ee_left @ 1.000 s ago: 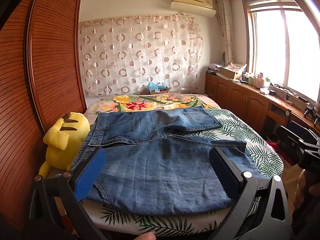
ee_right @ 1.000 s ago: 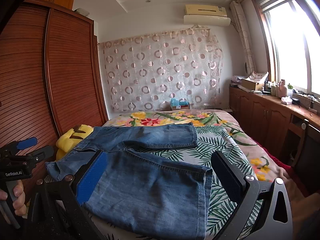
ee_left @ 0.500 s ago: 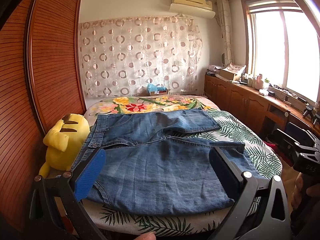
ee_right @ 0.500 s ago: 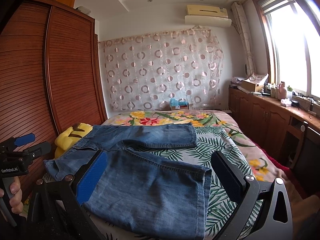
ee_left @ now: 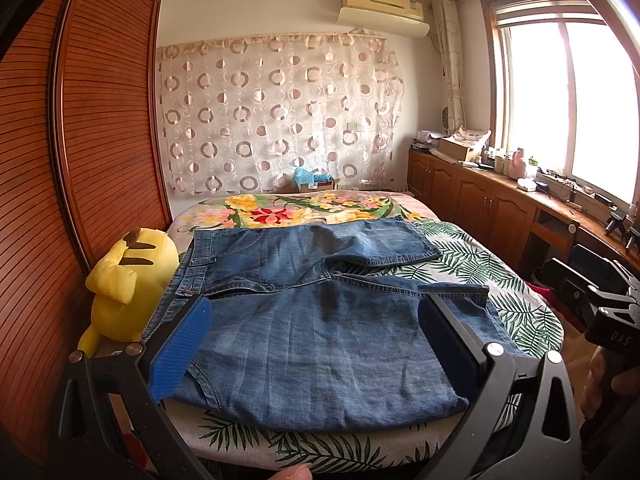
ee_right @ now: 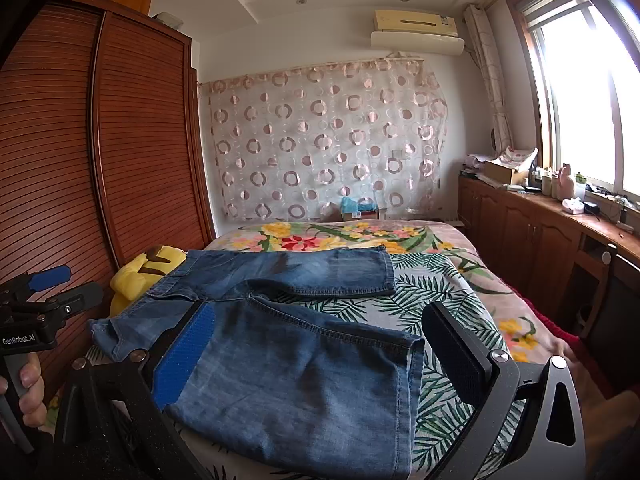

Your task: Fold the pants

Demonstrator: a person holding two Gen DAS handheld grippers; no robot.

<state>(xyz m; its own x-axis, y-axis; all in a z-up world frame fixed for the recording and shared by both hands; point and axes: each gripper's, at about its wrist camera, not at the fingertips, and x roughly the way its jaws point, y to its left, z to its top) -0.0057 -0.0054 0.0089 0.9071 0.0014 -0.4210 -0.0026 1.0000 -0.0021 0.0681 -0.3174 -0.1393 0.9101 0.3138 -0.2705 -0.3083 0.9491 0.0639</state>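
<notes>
Blue denim pants (ee_left: 316, 320) (ee_right: 296, 344) lie spread flat on the bed, waistband toward the left, both legs reaching right. The far leg (ee_left: 360, 240) lies a little apart from the near leg. My left gripper (ee_left: 316, 344) hovers open above the near leg's upper part, holding nothing. My right gripper (ee_right: 316, 352) is open too, above the near leg's hem end (ee_right: 412, 364). From the right wrist view, the left gripper's handle (ee_right: 36, 320) shows at the left edge in a hand.
A yellow plush toy (ee_left: 128, 276) sits against the wooden wardrobe (ee_left: 80, 160) left of the bed. The bed cover (ee_left: 472, 264) has leaf and flower prints. Low wooden cabinets (ee_left: 500, 208) with clutter run under the window on the right.
Both cameras have risen or tilted slightly, so the pants sit a little lower in view. The pants themselves have not moved and both grippers stay open.
</notes>
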